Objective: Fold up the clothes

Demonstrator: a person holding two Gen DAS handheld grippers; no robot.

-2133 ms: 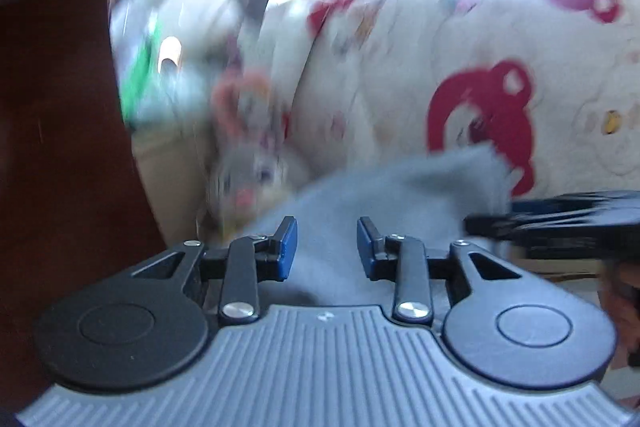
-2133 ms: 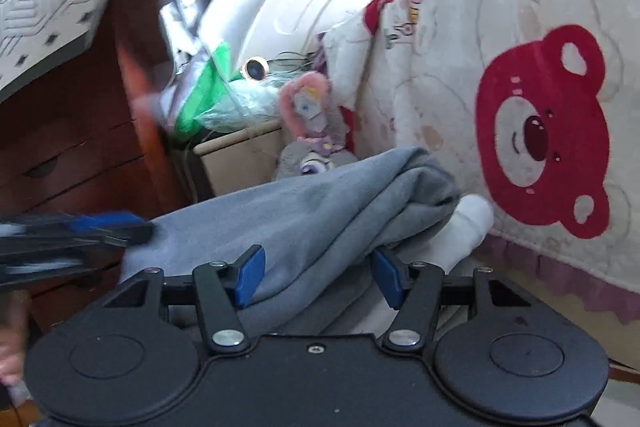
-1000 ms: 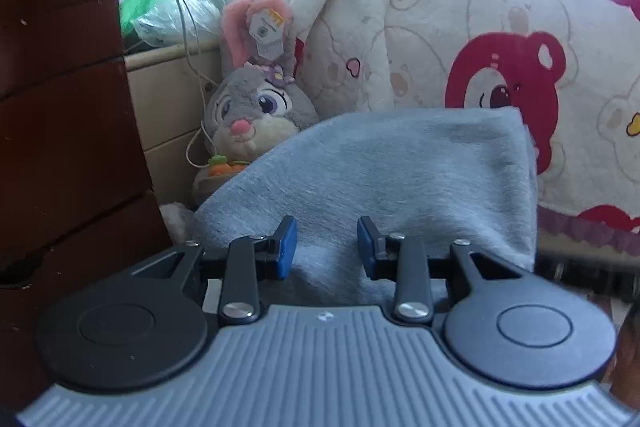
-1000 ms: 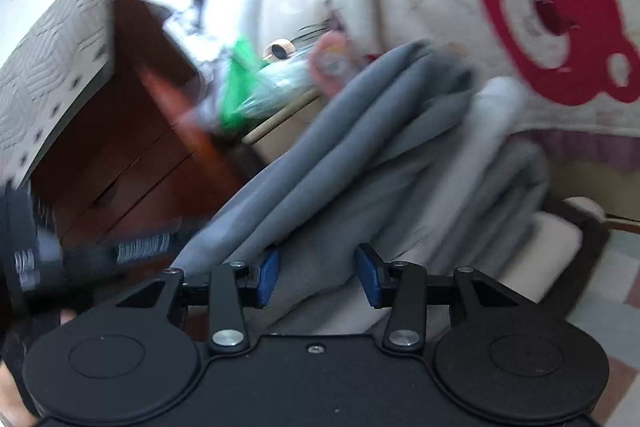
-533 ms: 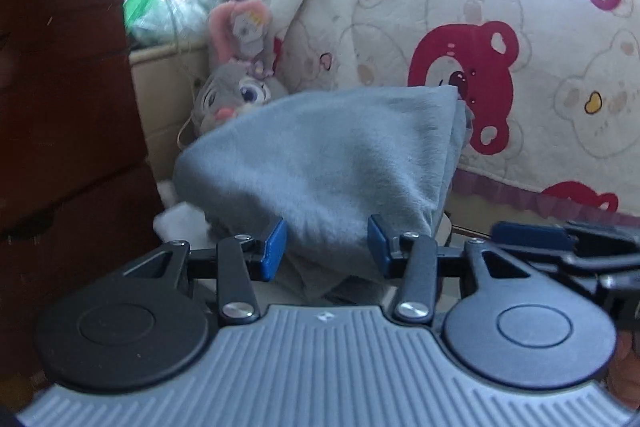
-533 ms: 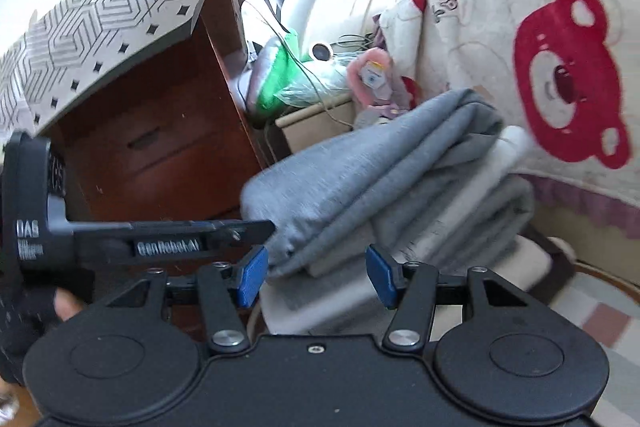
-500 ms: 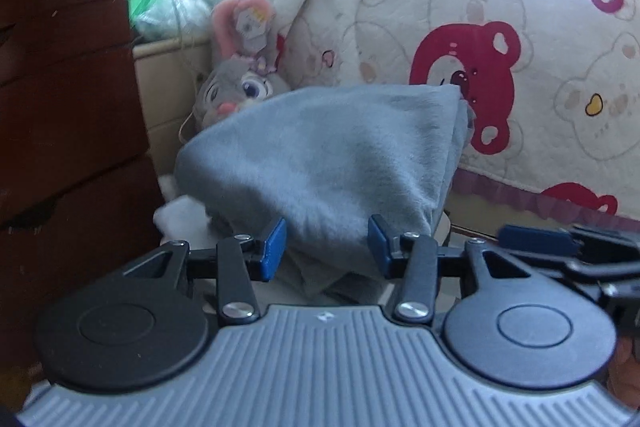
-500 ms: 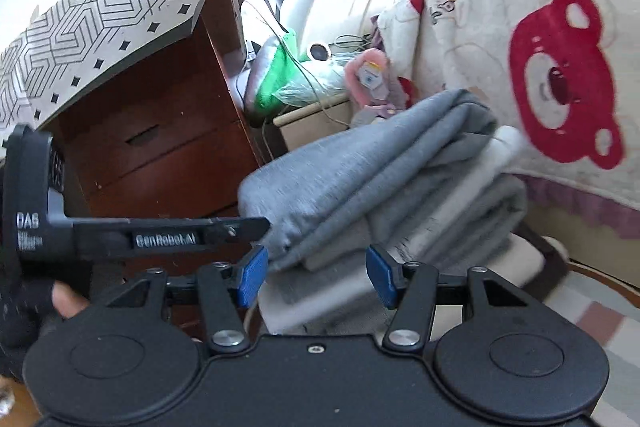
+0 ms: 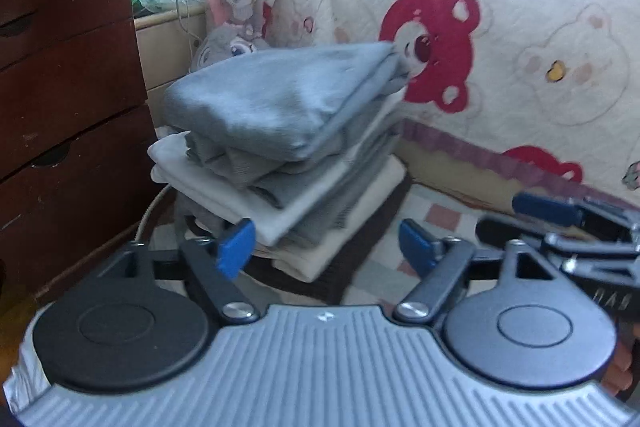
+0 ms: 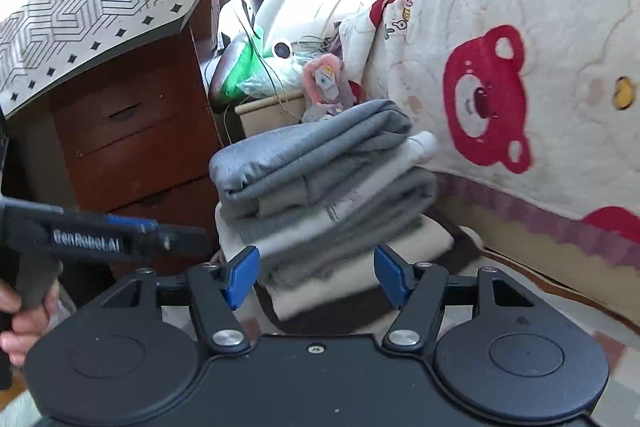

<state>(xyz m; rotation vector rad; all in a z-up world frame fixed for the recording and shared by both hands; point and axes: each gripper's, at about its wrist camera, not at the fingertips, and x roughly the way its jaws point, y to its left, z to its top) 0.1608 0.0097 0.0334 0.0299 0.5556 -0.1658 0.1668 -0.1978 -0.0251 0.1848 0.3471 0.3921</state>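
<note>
**Folded stack on stool, both grippers clear of it**

Left gripper [image 9: 326,249]: blue pads wide apart, jaws opening, nothing btwn them; the pads sit short of the cloth. Right gripper [image 10: 316,277]: jaws likewise opening, empty, pads apart from the pile's lower edge. Folded grey garment [image 9: 280,99] lies on top of a stack of folded clothes [image 9: 320,195], grey and cream layers alternating, edges slightly askew. Stack rests on a dark-framed stool [image 10: 360,311], between a red-brown wooden drawer chest [image 9: 68,99] at left and a bed draped w/ a bear-print quilt [image 9: 500,39] at right. A grey plush rabbit [image 9: 224,43] sits just behind the stack, partly hidden. A hand [image 10: 12,323] holds the left gripper's handle in the right wrist view.
</note>
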